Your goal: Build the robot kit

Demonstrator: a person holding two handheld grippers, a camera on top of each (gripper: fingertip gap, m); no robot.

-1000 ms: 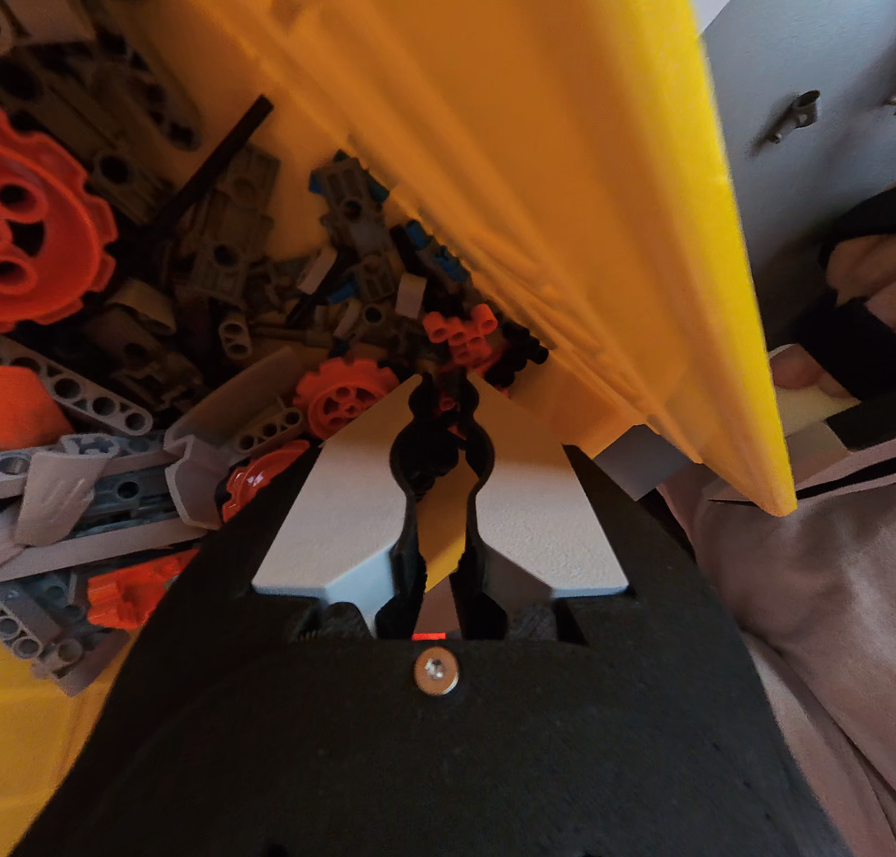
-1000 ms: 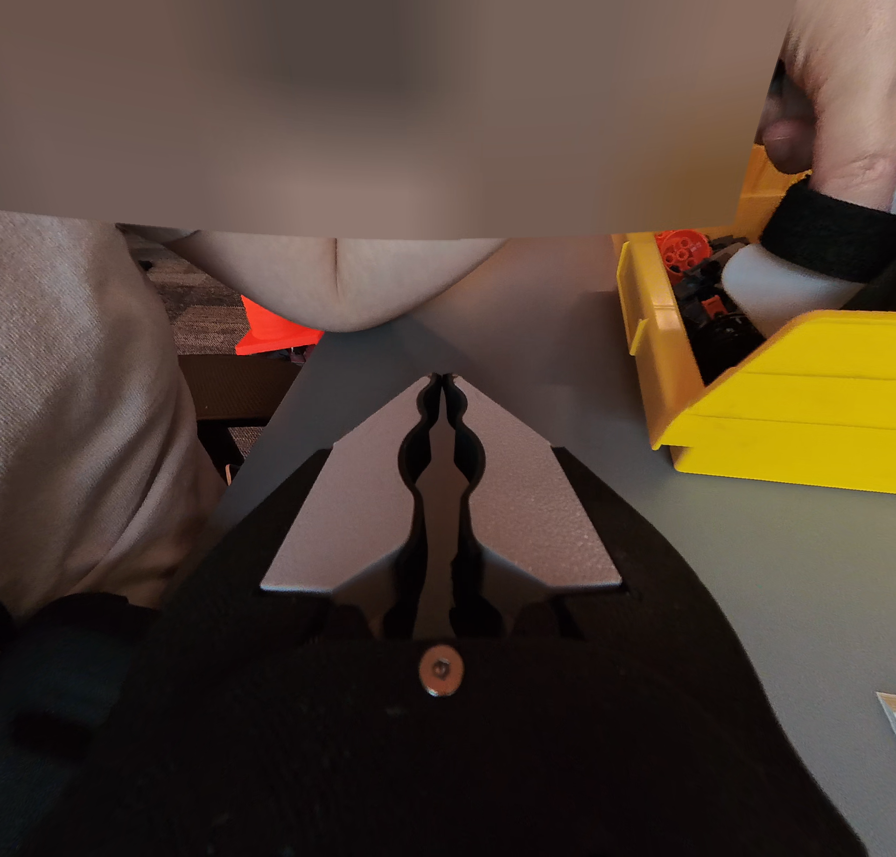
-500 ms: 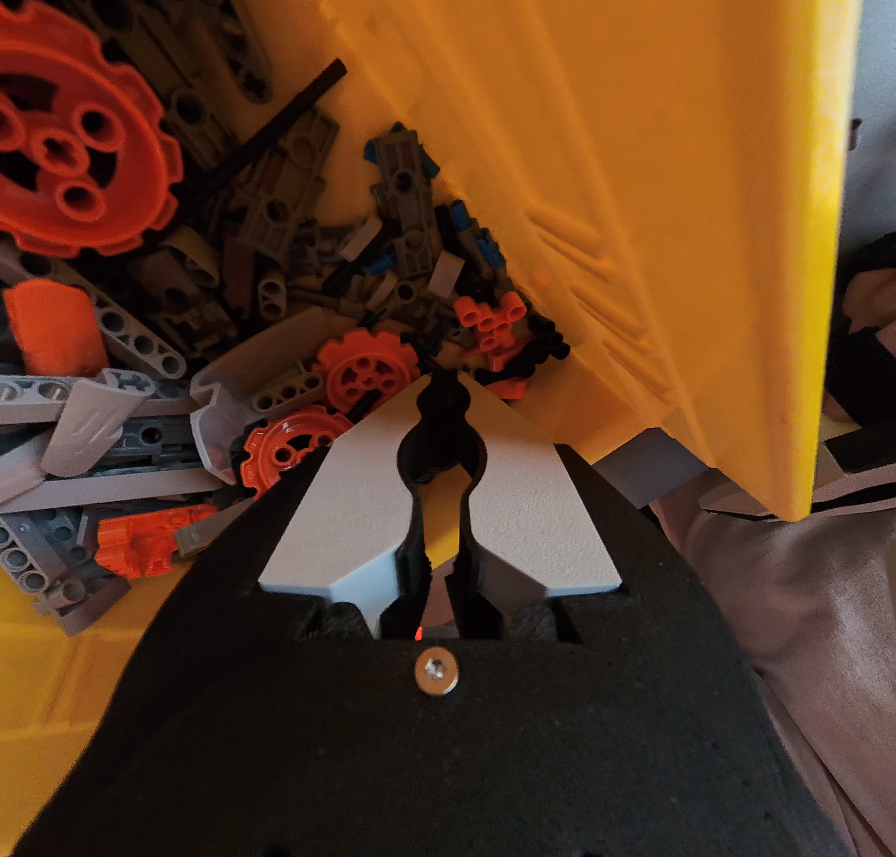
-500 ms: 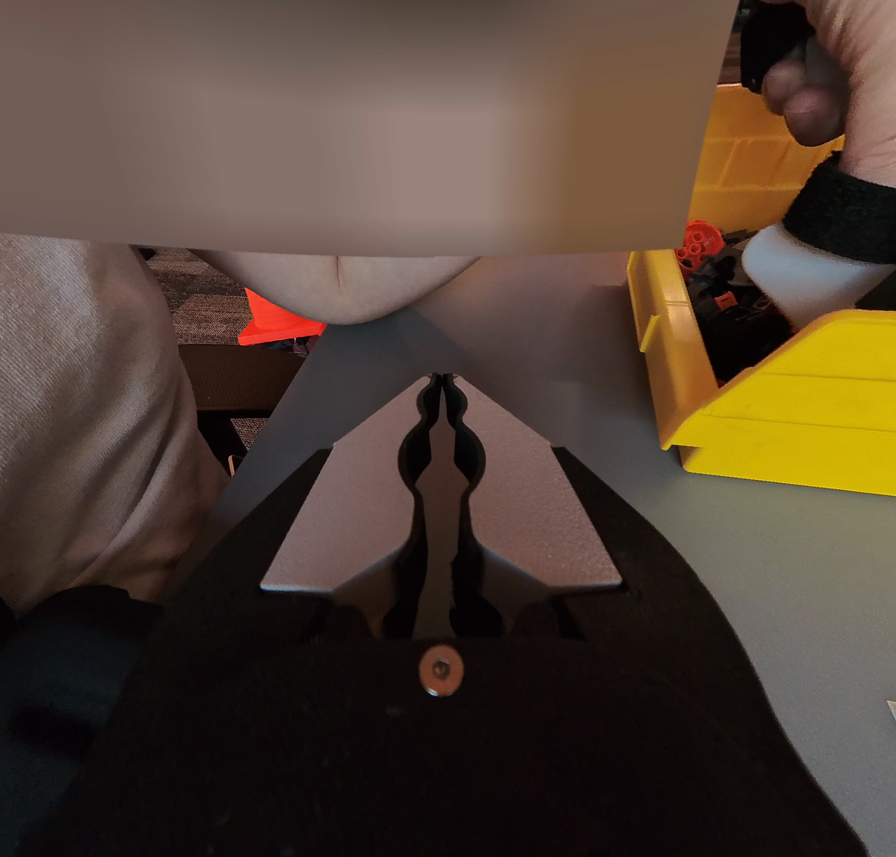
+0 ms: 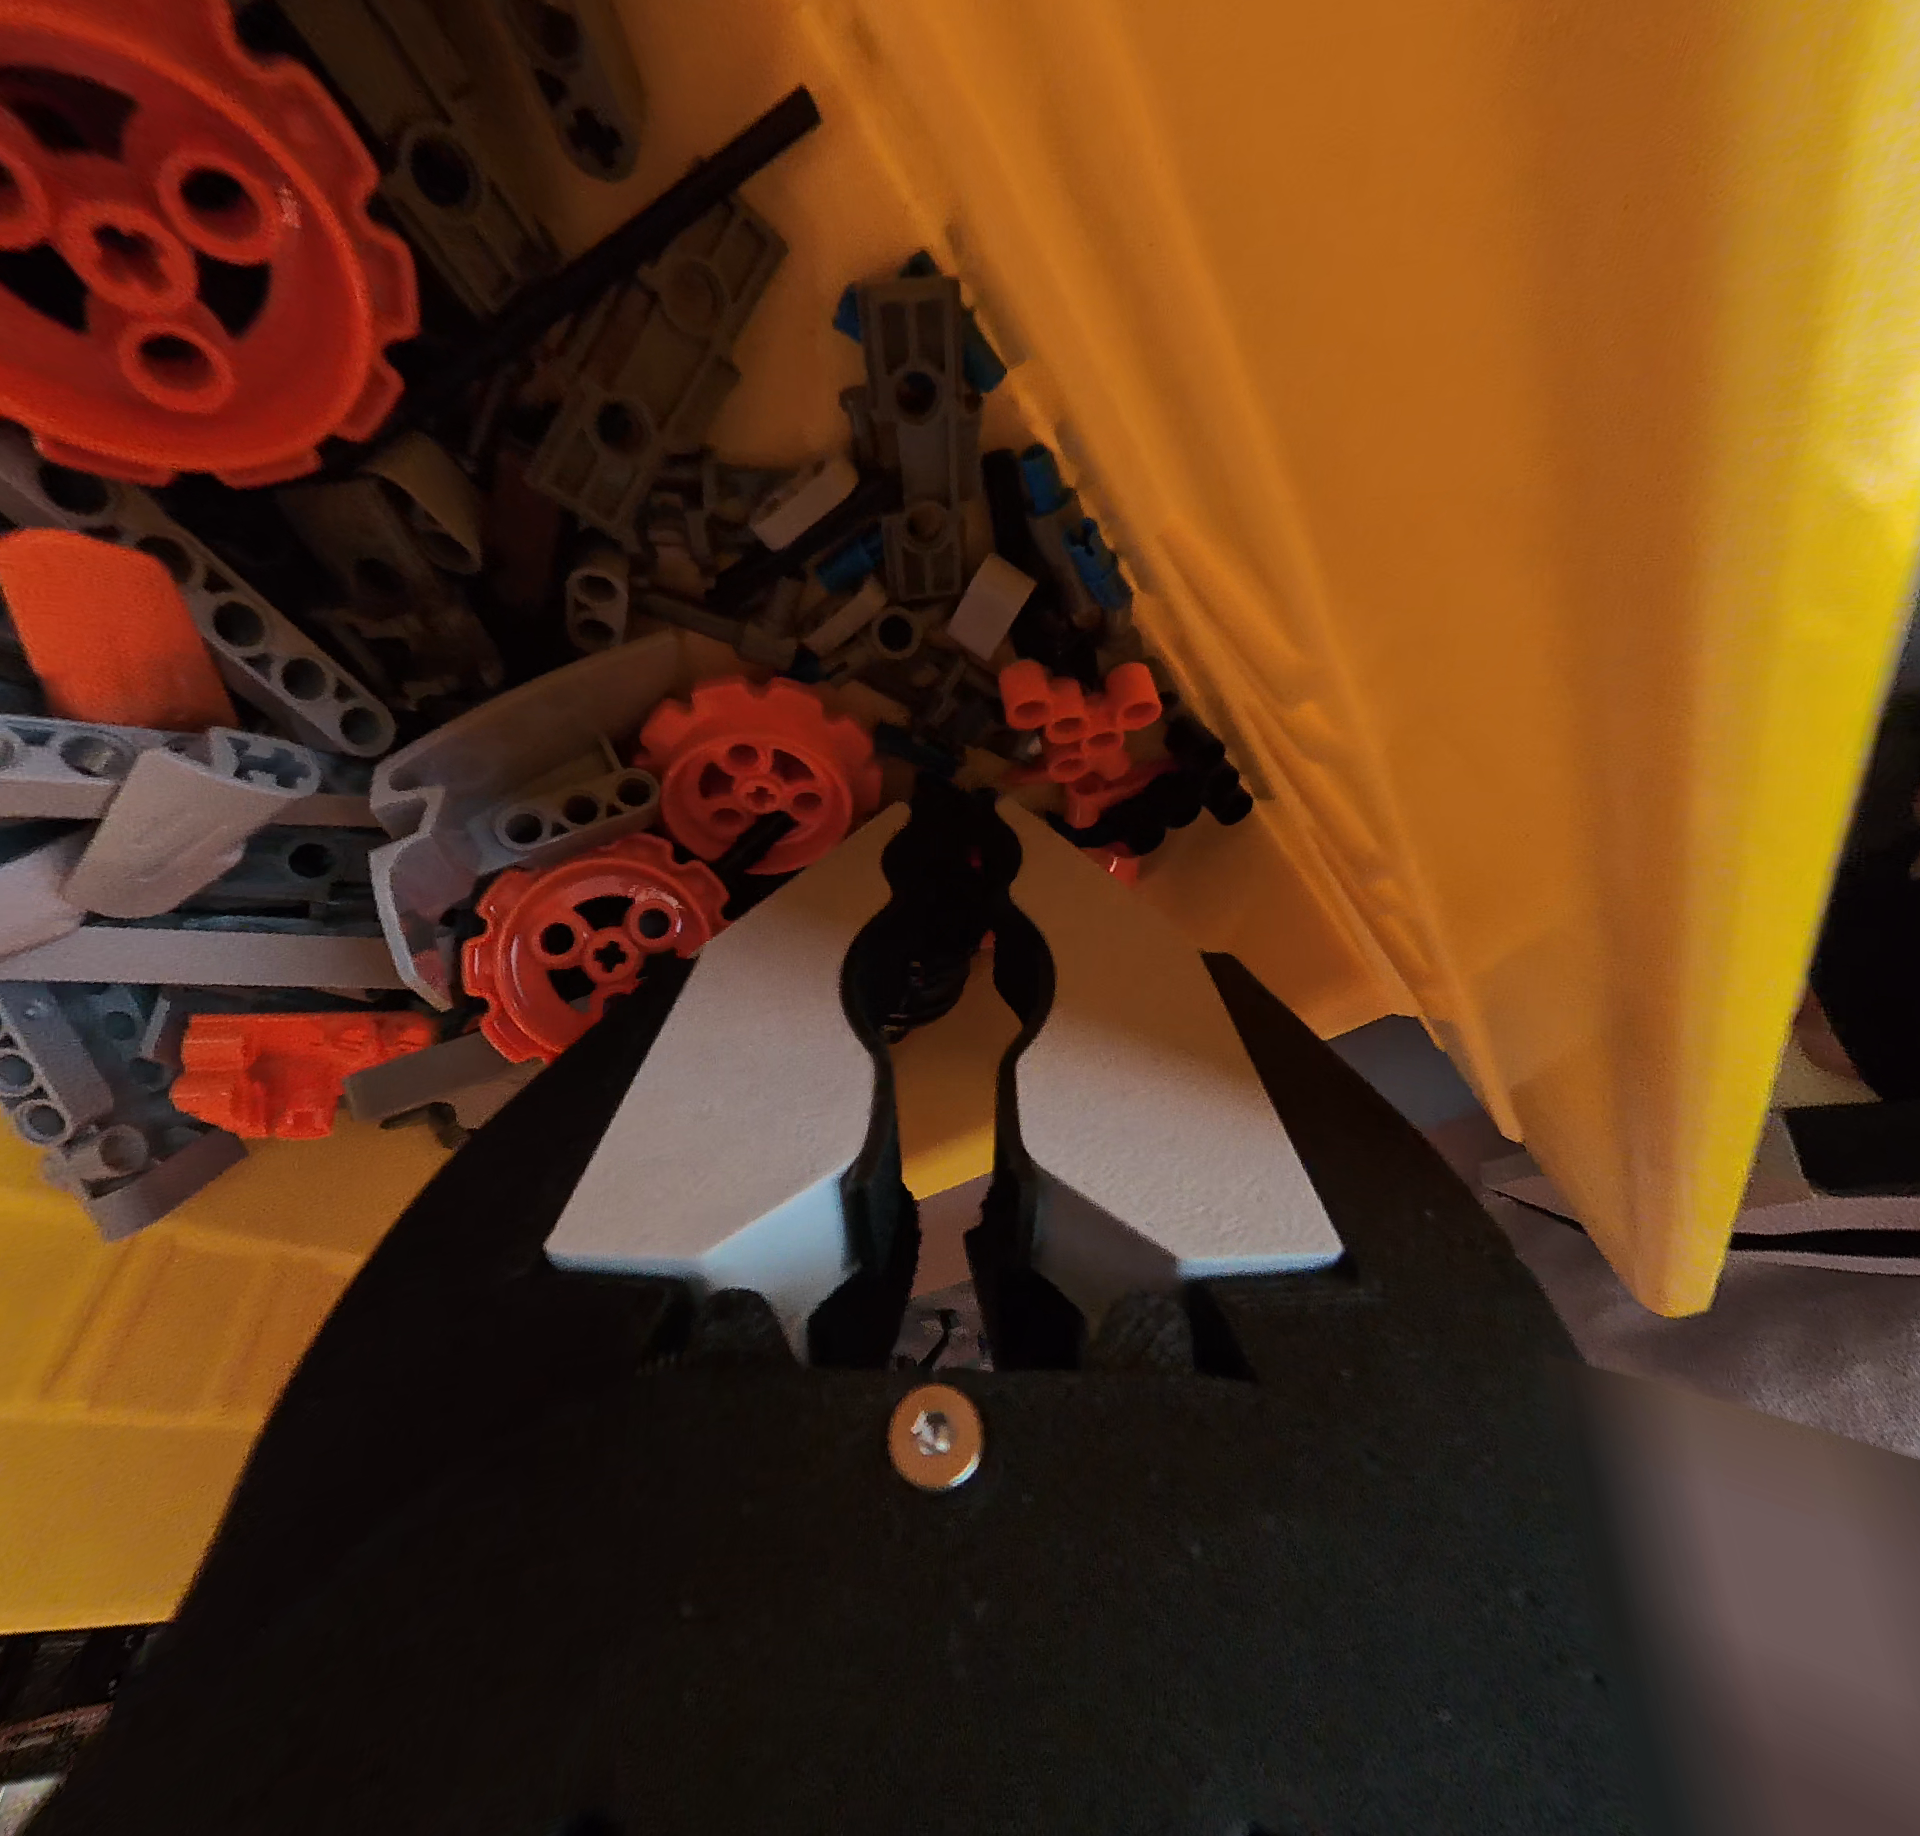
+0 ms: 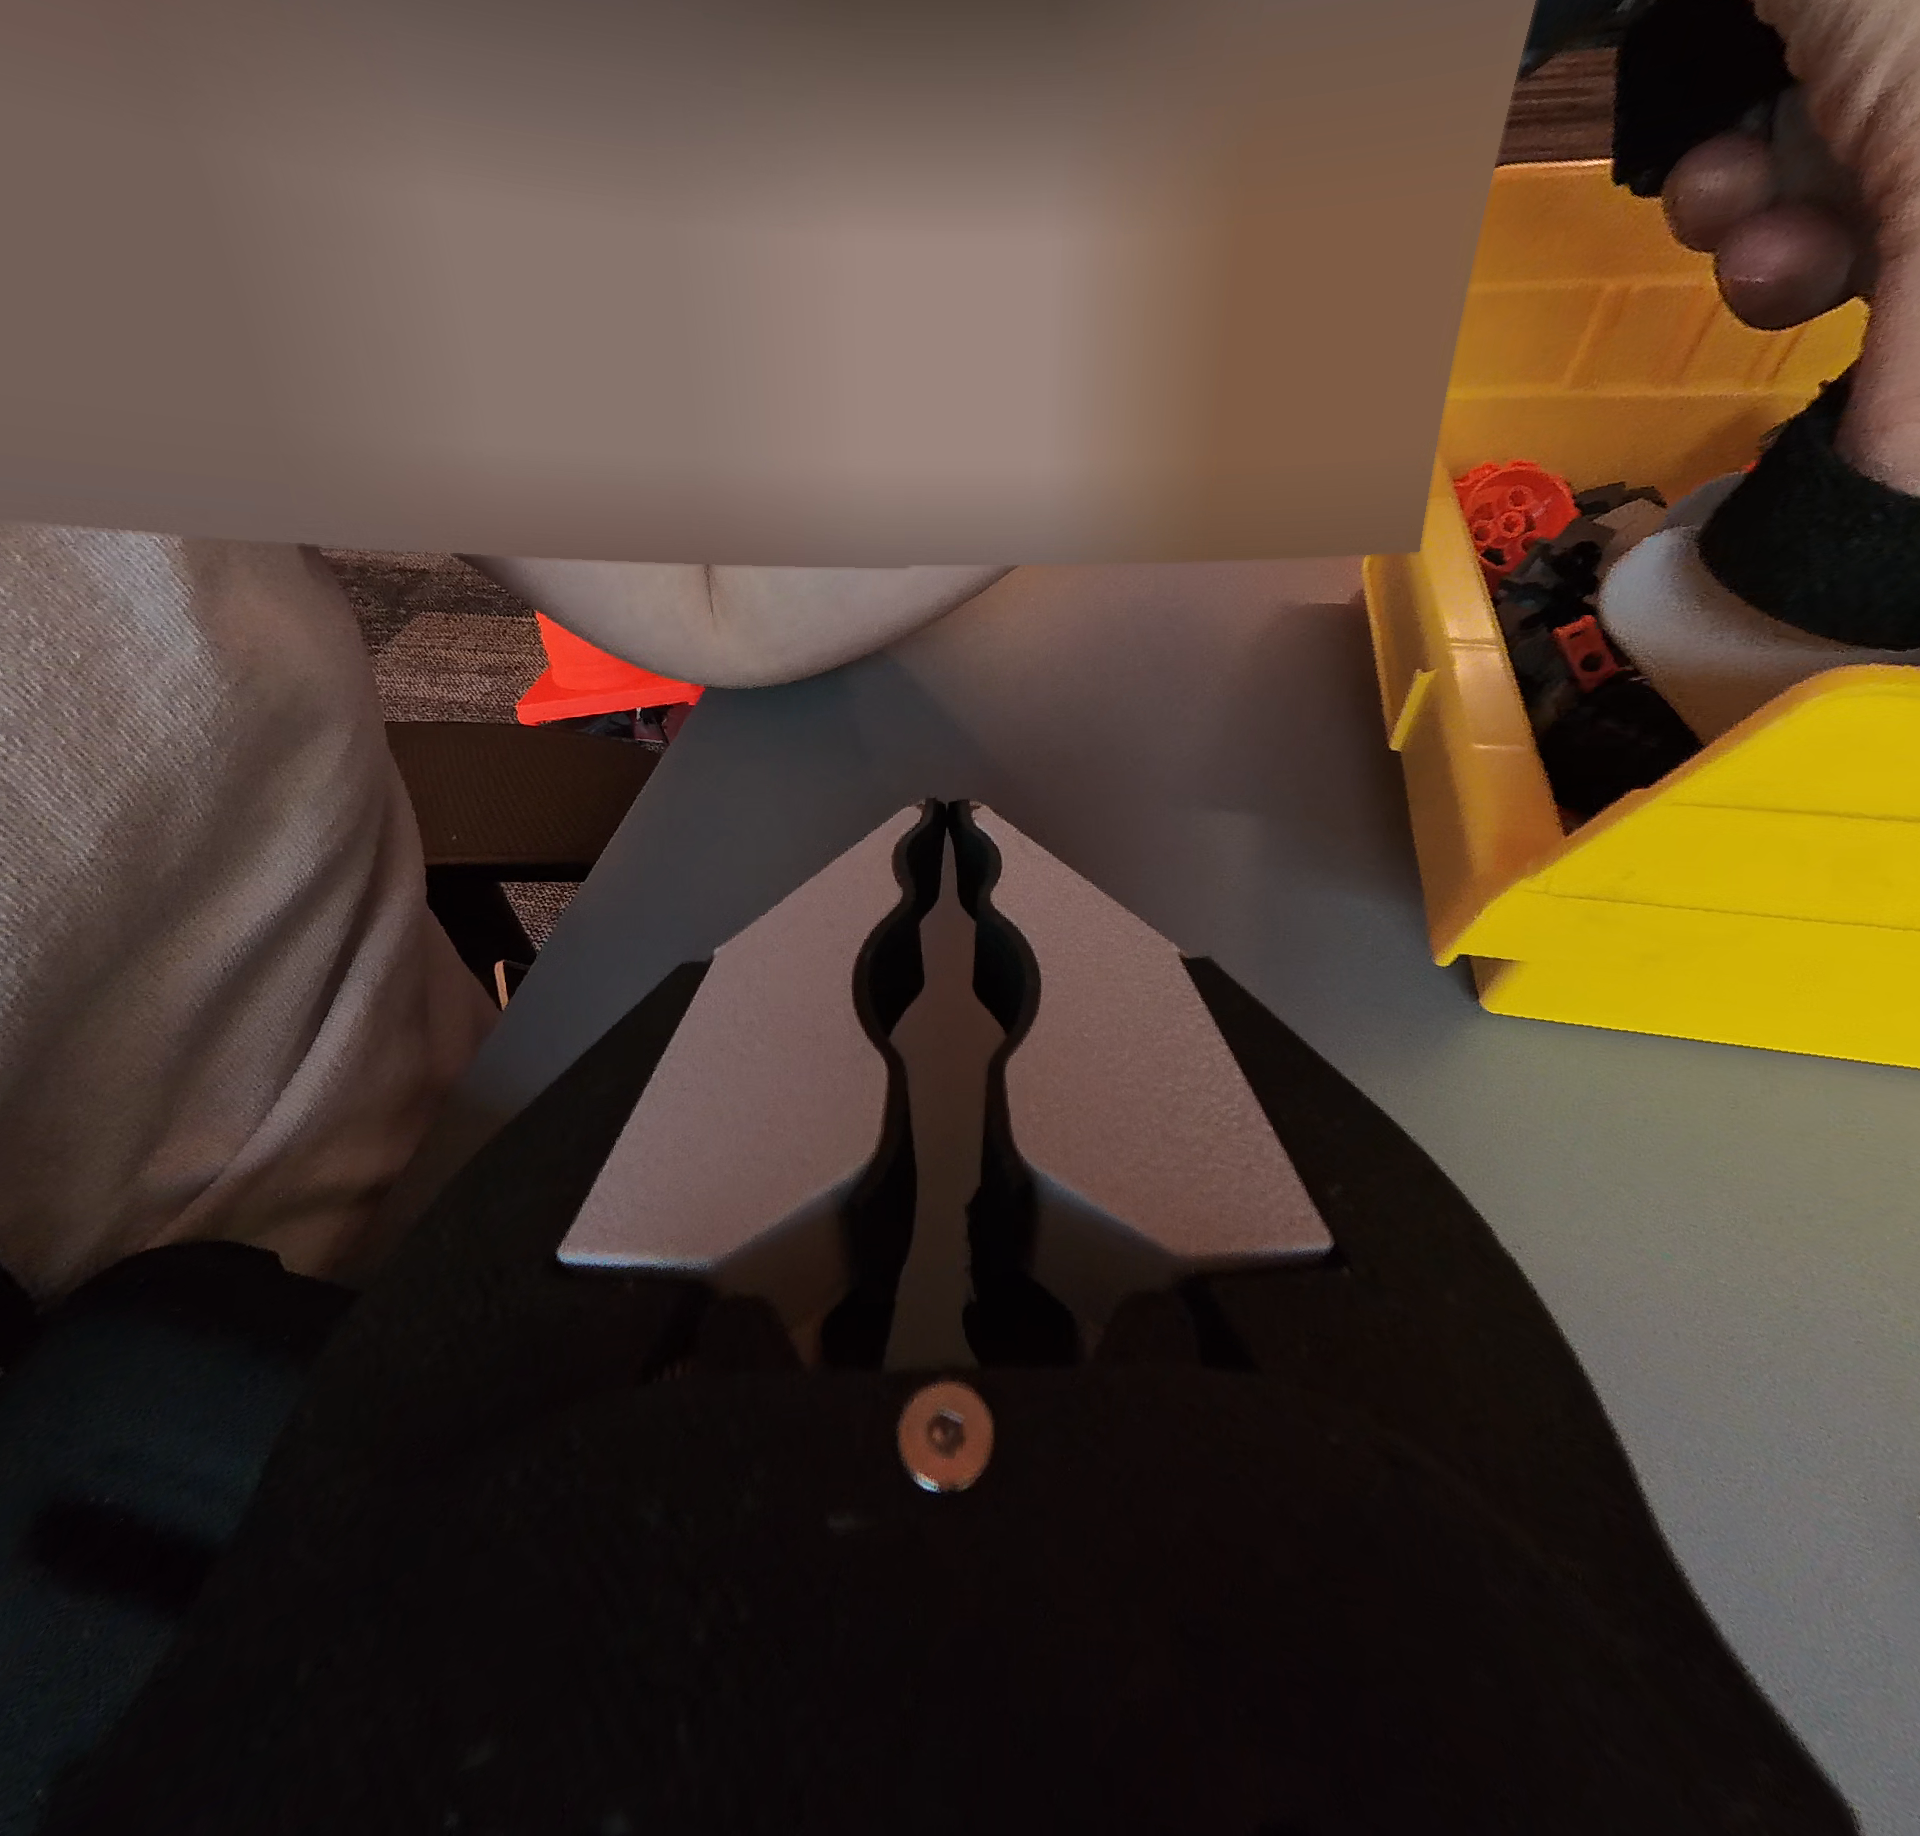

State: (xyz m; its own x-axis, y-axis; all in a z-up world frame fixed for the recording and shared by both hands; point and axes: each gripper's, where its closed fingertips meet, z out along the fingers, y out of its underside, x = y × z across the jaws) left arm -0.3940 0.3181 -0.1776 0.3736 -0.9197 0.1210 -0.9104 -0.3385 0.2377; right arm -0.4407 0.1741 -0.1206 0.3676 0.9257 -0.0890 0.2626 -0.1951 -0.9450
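Since a second ago the left gripper (image 5: 951, 815) has pushed deeper into the yellow bin (image 5: 1403, 436), and the large orange toothed wheel (image 5: 156, 228) has slid toward the upper left corner of the left wrist view. Its white fingers (image 5: 758, 1038) are nearly together, with only a narrow slot between the tips; something dark sits in that slot, but whether it is gripped I cannot tell. Just left of the tips lie two small orange gears (image 5: 764, 773) — one above, one lower and nearer the gripper body — and just right of the tips lies an orange pin connector (image 5: 1081, 721) against the bin's side wall. Grey holed beams (image 5: 270, 643), a black axle (image 5: 644, 217) and blue pins fill the heap beyond.

Over on the grey table (image 6: 1455, 1267) the right gripper (image 6: 948, 810) has not shifted — its tips meet with nothing between them, well apart from the bin, which stands to its right. At that bin a hand (image 6: 1818, 176) holds the other gripper down among the pieces. A beige sleeve (image 6: 187, 851) fills the left of the view.
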